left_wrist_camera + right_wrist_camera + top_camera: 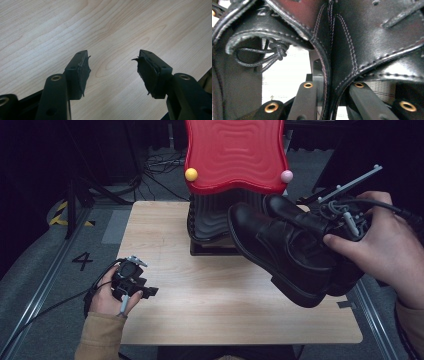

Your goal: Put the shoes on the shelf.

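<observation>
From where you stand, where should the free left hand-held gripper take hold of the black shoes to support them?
Probably the thick soles near the toes, coming from below on the left: the black shoes hang tilted off the table, pinched at their collars by the right hand-held gripper. The left hand-held gripper is open.

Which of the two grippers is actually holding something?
The right gripper: it carries two black shoes above the table. The left gripper rests empty, jaws apart.

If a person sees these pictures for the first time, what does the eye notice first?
First, the pair of black leather shoes held in the air over the right side of the wooden table, pinched together by the right claw. Next, the bright red wavy-edged top at the table's far edge. The left claw is open above bare wood.
</observation>
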Demonstrator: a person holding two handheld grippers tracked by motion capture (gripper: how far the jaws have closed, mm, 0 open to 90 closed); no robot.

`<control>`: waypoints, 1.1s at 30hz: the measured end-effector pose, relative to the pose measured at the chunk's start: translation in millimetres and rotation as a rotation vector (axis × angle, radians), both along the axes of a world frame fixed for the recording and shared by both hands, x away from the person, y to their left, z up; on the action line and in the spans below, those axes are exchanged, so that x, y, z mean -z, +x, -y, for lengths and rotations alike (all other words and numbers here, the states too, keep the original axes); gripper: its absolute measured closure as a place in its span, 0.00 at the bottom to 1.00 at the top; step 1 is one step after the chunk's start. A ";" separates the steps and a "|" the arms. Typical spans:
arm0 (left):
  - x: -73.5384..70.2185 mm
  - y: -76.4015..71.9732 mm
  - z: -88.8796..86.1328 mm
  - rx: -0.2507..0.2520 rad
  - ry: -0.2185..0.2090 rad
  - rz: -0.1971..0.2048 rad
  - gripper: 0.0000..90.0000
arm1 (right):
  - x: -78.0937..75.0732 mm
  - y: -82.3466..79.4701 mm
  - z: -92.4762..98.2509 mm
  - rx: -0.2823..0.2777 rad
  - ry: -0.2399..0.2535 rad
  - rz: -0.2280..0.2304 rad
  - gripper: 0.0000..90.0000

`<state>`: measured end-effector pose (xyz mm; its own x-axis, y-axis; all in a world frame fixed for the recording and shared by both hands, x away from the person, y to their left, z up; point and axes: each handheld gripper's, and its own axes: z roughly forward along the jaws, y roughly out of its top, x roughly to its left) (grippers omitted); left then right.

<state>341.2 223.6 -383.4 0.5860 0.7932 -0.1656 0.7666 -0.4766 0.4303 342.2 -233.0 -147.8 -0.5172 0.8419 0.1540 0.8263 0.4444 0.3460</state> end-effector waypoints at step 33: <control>1.2 -23.5 -17.6 -0.065 0.001 0.035 0.47 | -122.6 75.2 -57.4 0.110 0.035 0.162 0.91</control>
